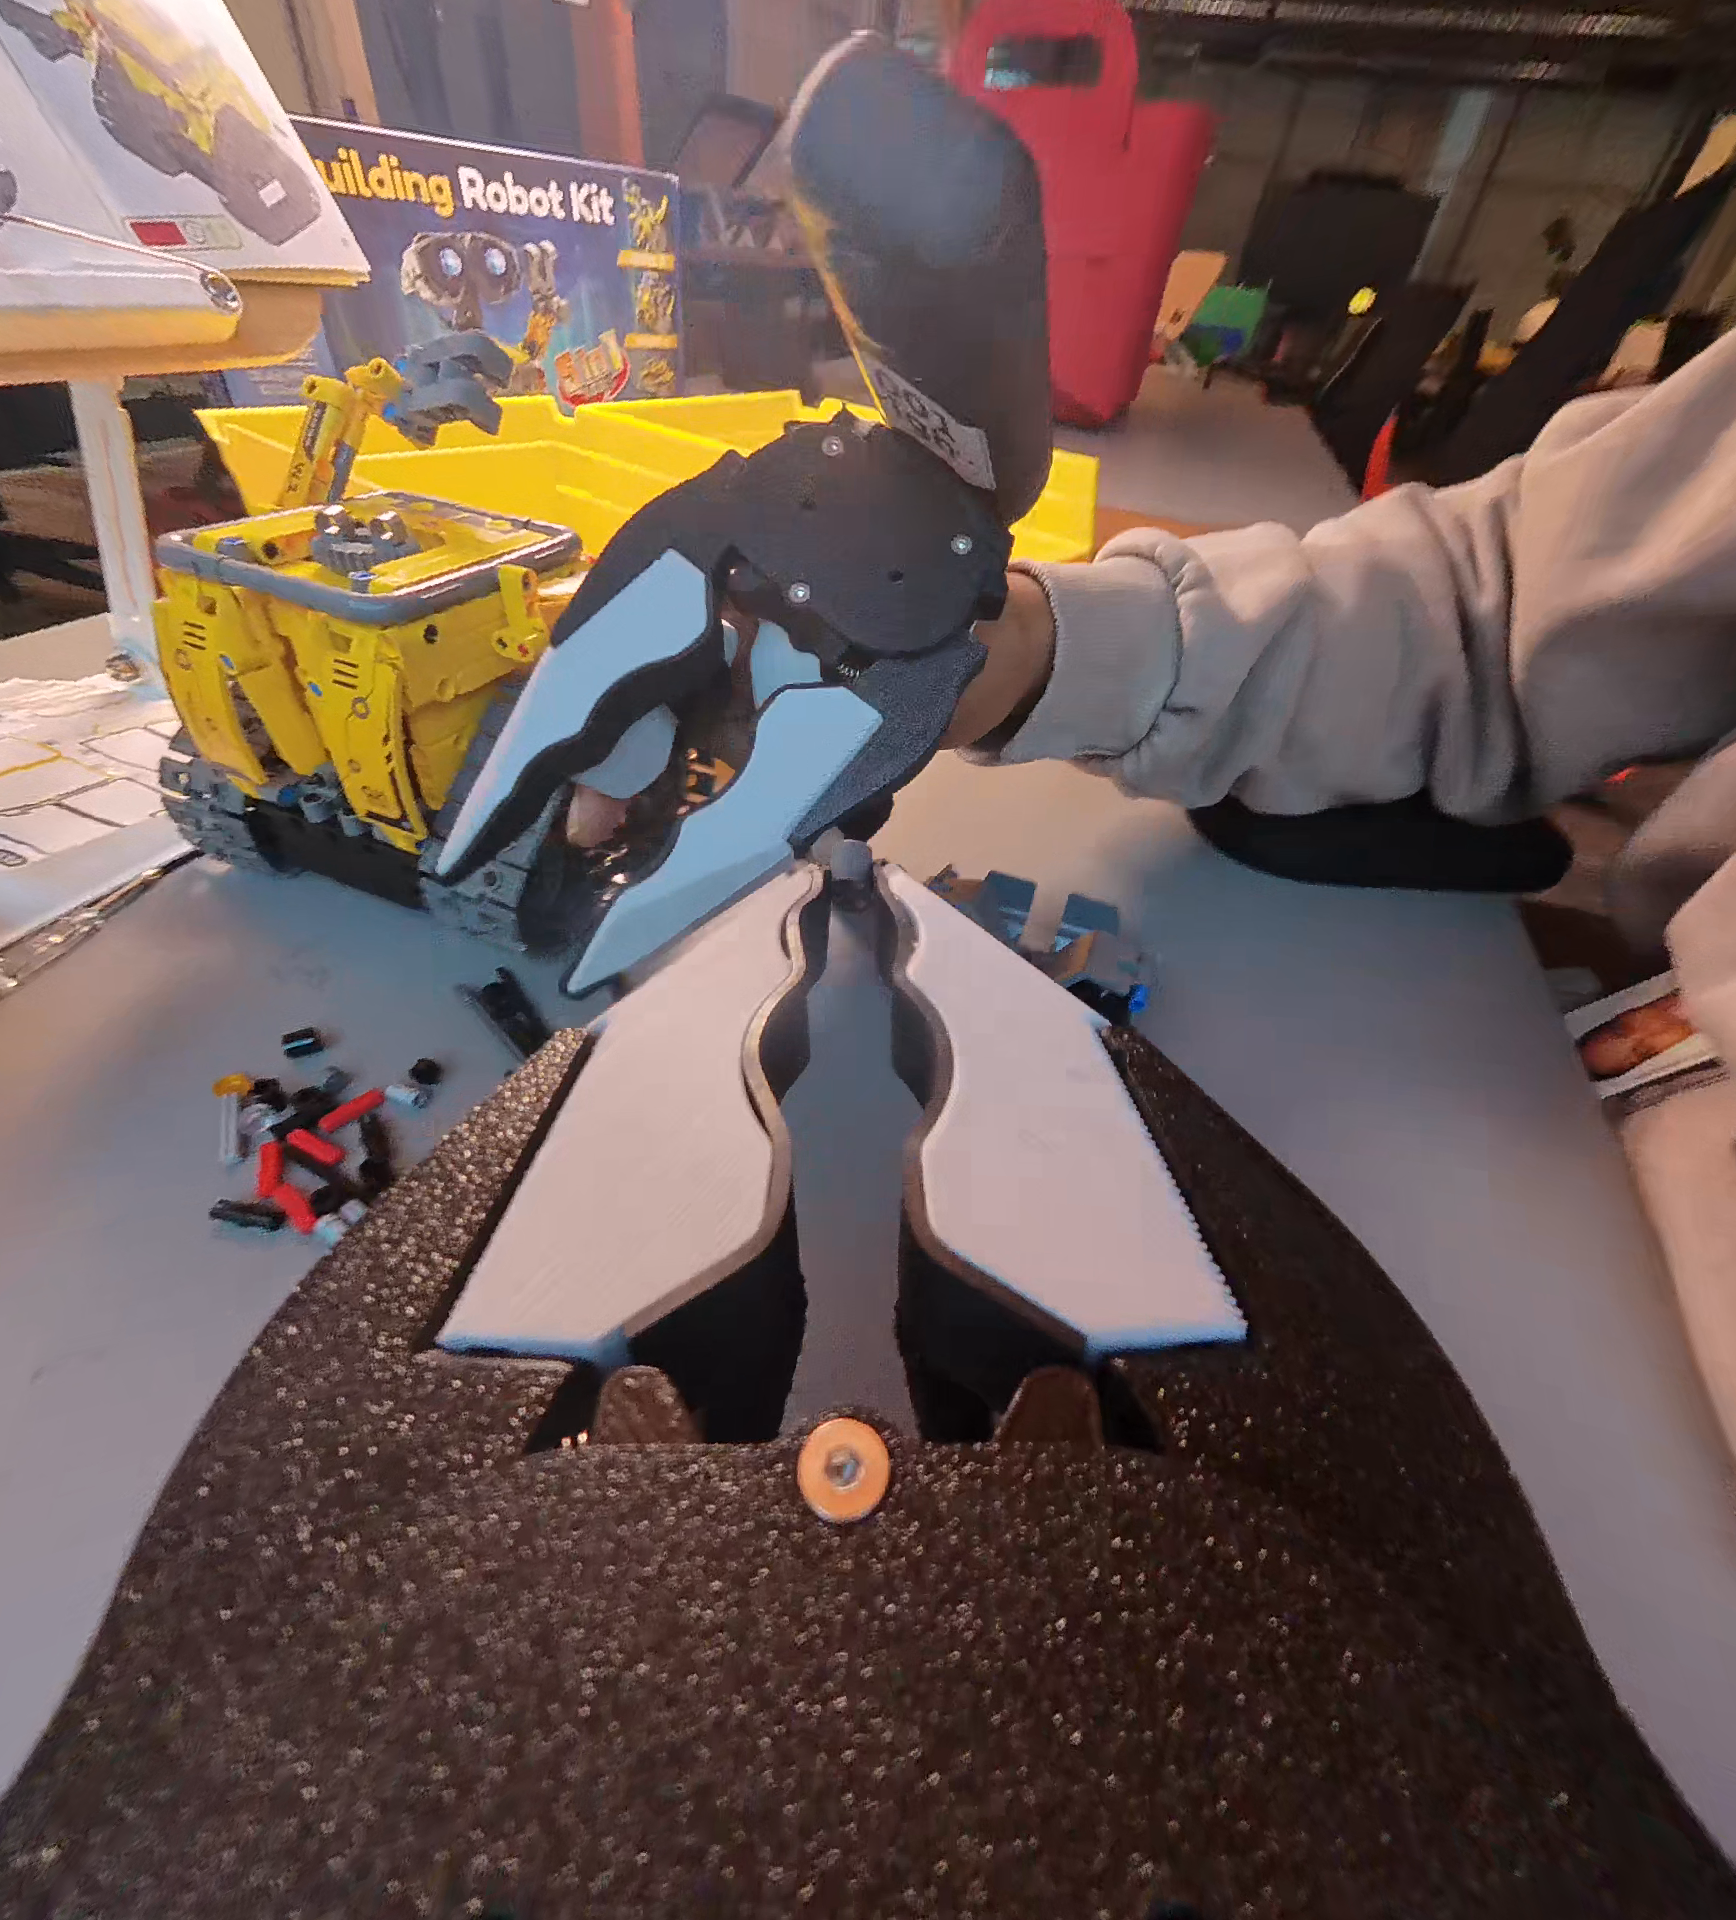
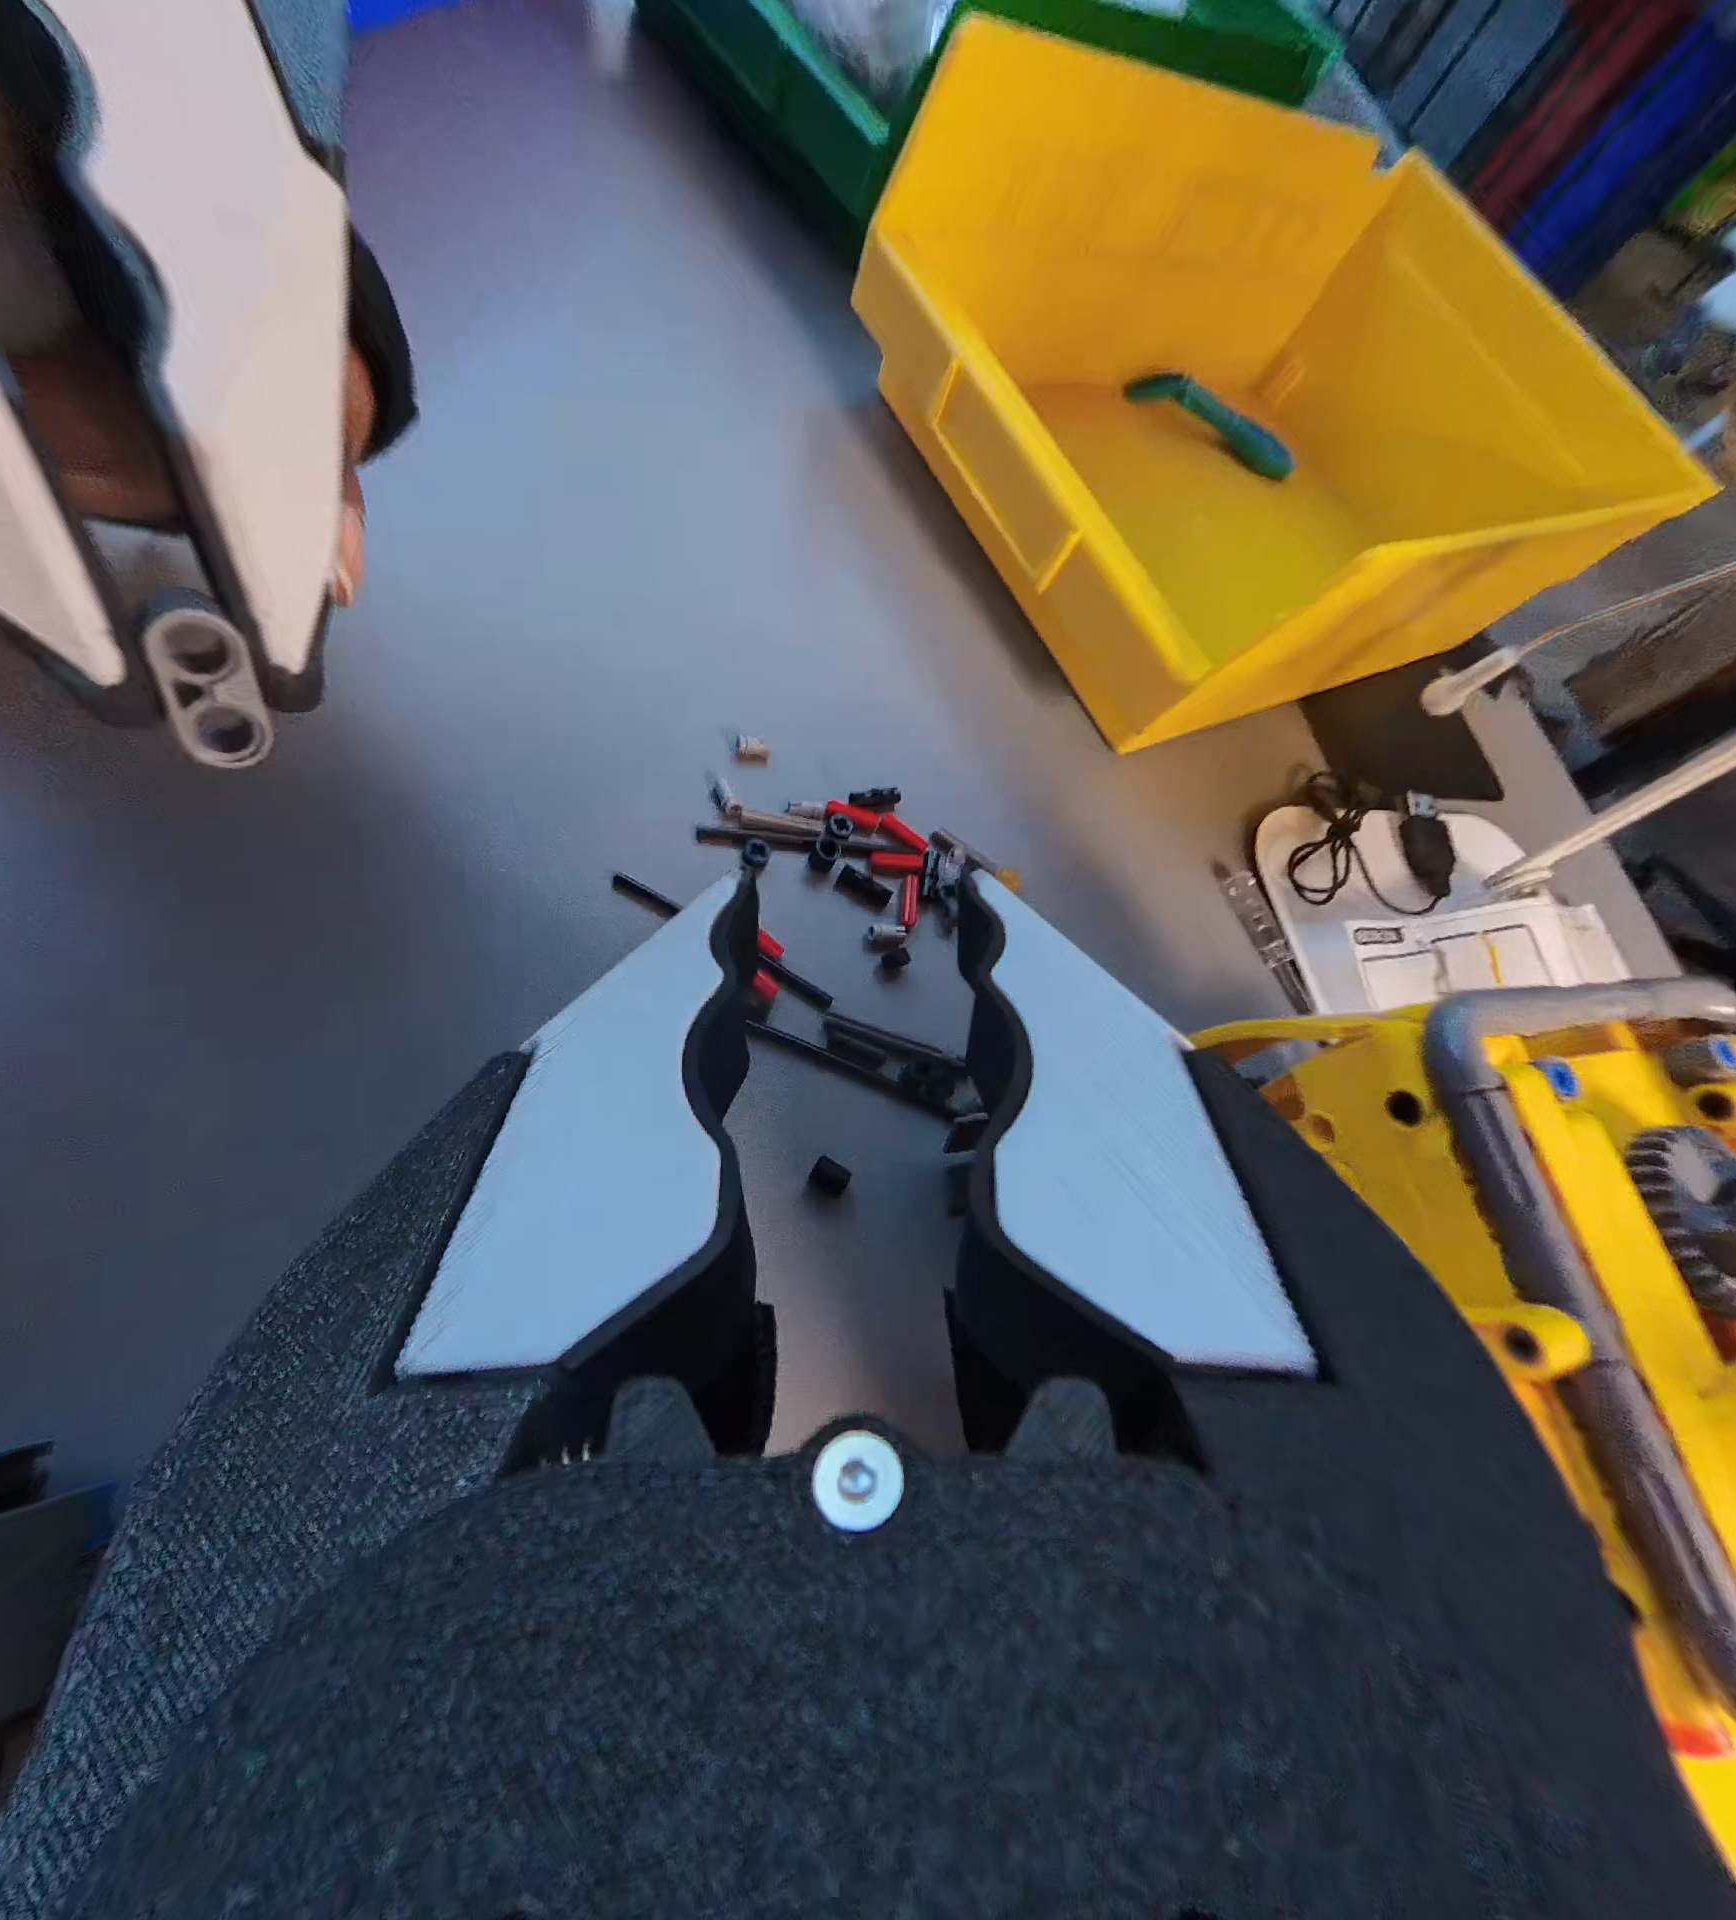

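My left gripper (image 1: 851, 881) is shut on a small grey two-hole connector (image 1: 851, 860), held above the grey table. The right wrist view shows it at top left (image 2: 202, 665) with the connector (image 2: 209, 707) sticking out of its tips. My right gripper (image 2: 859, 883) is open and empty, its tips just above a pile of small red and black pins (image 2: 869, 857). In the left wrist view the right gripper (image 1: 516, 925) hangs tilted down in front of a yellow and grey brick robot model (image 1: 324, 665), beside the pins (image 1: 313, 1143).
A yellow bin (image 2: 1446, 312) holds one green piece (image 2: 1217, 421); a green bin (image 2: 791, 94) stands behind it. The kit box (image 1: 500, 260), an instruction booklet on a stand (image 1: 64, 156), a paper sheet (image 1: 12, 769) and a small grey-blue subassembly (image 1: 1061, 925) are on the table. Spacing between my two grippers at the tips: around 10 centimeters.
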`<act>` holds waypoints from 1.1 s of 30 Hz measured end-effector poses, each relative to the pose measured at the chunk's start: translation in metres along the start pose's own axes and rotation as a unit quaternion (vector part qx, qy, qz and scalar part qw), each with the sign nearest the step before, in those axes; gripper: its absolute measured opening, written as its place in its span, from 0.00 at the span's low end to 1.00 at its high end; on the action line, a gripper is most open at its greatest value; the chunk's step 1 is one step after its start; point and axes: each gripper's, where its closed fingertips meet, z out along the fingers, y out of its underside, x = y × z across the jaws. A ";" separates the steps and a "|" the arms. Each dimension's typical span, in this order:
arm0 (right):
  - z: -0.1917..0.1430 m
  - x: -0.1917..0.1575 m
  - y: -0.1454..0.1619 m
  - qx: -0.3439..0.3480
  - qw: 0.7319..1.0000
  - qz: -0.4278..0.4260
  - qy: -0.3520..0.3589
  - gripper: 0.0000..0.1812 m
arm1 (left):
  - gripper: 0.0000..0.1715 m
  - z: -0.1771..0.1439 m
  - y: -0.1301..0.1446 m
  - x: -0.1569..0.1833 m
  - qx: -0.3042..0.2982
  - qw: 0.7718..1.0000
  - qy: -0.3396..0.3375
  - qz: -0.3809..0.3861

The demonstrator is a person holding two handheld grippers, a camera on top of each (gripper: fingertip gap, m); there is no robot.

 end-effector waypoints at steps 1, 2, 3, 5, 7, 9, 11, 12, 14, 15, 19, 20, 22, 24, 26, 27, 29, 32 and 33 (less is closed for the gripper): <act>-0.007 0.001 -0.007 0.019 1.000 -0.001 0.005 0.21 | 0.04 0.000 -0.003 0.002 0.012 1.000 0.013 -0.018; -0.013 0.000 -0.012 0.033 0.999 0.000 0.004 0.22 | 0.04 -0.001 -0.007 0.003 0.027 0.999 0.025 -0.037; -0.019 -0.002 -0.016 0.044 0.999 -0.001 -0.001 0.23 | 0.04 -0.003 -0.011 0.005 0.041 0.997 0.040 -0.059; -0.034 -0.008 -0.028 0.074 0.997 -0.007 -0.009 0.23 | 0.04 -0.005 -0.018 0.006 0.069 0.989 0.069 -0.112; -0.051 -0.021 -0.043 0.115 0.993 -0.019 -0.031 0.22 | 0.04 -0.009 -0.027 0.008 0.101 0.976 0.103 -0.165; -0.068 -0.038 -0.056 0.147 0.987 -0.024 -0.055 0.21 | 0.04 -0.014 -0.036 0.011 0.134 0.959 0.139 -0.210; -0.082 -0.052 -0.068 0.169 0.983 -0.027 -0.063 0.20 | 0.04 -0.016 -0.044 0.018 0.156 0.944 0.172 -0.233; -0.088 -0.057 -0.073 0.179 0.981 -0.033 -0.060 0.19 | 0.04 -0.016 -0.046 0.022 0.161 0.939 0.185 -0.239; -0.096 -0.066 -0.083 0.195 0.978 -0.057 -0.044 0.17 | 0.04 -0.015 -0.050 0.030 0.168 0.932 0.207 -0.247; -0.099 -0.070 -0.086 0.200 0.977 -0.070 -0.033 0.16 | 0.04 -0.014 -0.052 0.034 0.170 0.928 0.216 -0.252; -0.101 -0.078 -0.093 0.202 0.974 -0.104 -0.008 0.12 | 0.03 -0.011 -0.053 0.042 0.174 0.916 0.238 -0.271; -0.101 -0.078 -0.094 0.202 0.973 -0.110 -0.004 0.11 | 0.04 -0.010 -0.053 0.043 0.172 0.916 0.239 -0.272; -0.101 -0.077 -0.094 0.202 0.973 -0.116 0.005 0.09 | 0.04 -0.009 -0.052 0.043 0.172 0.915 0.241 -0.274; -0.101 -0.075 -0.094 0.206 0.971 -0.117 0.013 0.08 | 0.03 -0.010 -0.053 0.043 0.173 0.913 0.244 -0.278; -0.103 -0.075 -0.094 0.212 0.969 -0.123 0.017 0.08 | 0.03 -0.010 -0.053 0.044 0.173 0.912 0.248 -0.279; -0.104 -0.076 -0.094 0.216 0.967 -0.132 0.019 0.07 | 0.03 -0.010 -0.053 0.045 0.173 0.911 0.250 -0.280; -0.104 -0.078 -0.093 0.218 0.964 -0.150 0.025 0.05 | 0.03 -0.009 -0.052 0.045 0.171 0.909 0.255 -0.283; -0.105 -0.078 -0.090 0.218 0.965 -0.148 0.015 0.05 | 0.03 -0.008 -0.049 0.045 0.165 0.909 0.255 -0.286; -0.106 -0.079 -0.090 0.222 0.964 -0.143 0.010 0.04 | 0.04 -0.008 -0.049 0.046 0.163 0.908 0.258 -0.287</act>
